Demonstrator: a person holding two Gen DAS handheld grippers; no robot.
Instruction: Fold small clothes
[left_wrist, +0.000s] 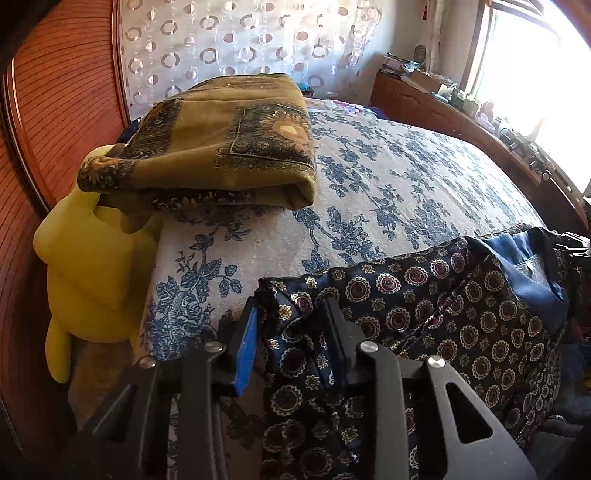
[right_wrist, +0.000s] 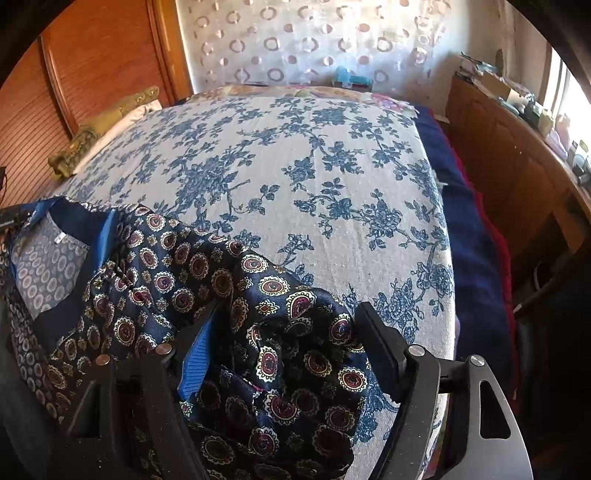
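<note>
A dark navy garment (left_wrist: 436, 314) with round medallion print lies at the near edge of the bed, its neck opening with a blue lining to one side. My left gripper (left_wrist: 291, 314) is shut on its left corner, cloth bunched between the fingers. In the right wrist view the same garment (right_wrist: 207, 280) lies crumpled. My right gripper (right_wrist: 288, 317) is open, its fingers on either side of a bunched fold of the cloth. A folded olive patterned cloth (left_wrist: 229, 147) lies at the bed's far left.
The bed (right_wrist: 295, 166) has a white cover with blue flowers. A yellow plush toy (left_wrist: 92, 266) sits at the bed's left edge by the wooden wardrobe (left_wrist: 62, 110). A wooden cabinet (right_wrist: 517, 155) with clutter stands on the right under a bright window.
</note>
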